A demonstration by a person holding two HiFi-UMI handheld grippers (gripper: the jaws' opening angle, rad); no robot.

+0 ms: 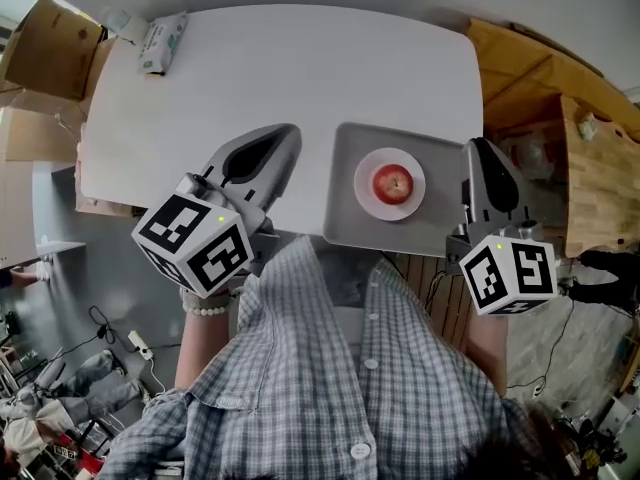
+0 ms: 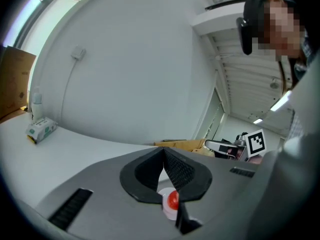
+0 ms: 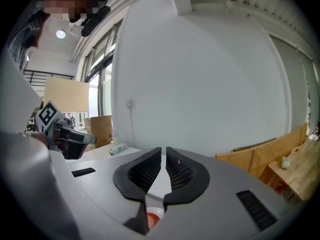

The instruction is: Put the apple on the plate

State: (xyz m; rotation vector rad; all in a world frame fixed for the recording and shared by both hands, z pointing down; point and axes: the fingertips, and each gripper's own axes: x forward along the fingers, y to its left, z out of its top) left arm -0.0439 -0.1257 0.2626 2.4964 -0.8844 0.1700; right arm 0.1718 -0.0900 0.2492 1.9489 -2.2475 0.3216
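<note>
Apple [image 1: 392,182] sitting on plate [image 1: 363,194] (grey tray [image 1: 345,148] beneath) by tabletop's [image 1: 300,58] near edge; left gripper [image 1: 288,131], right gripper [image 1: 479,145] both hovering, jaws closed, empty

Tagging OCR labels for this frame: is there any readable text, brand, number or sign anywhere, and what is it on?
No text here can be read.
Pack at the far left corner of the table: it has print, but too small and blurred to read.
Marker cubes: black-and-white square patterns only, no letters or digits.
Apple, plate, tray: no print visible.
</note>
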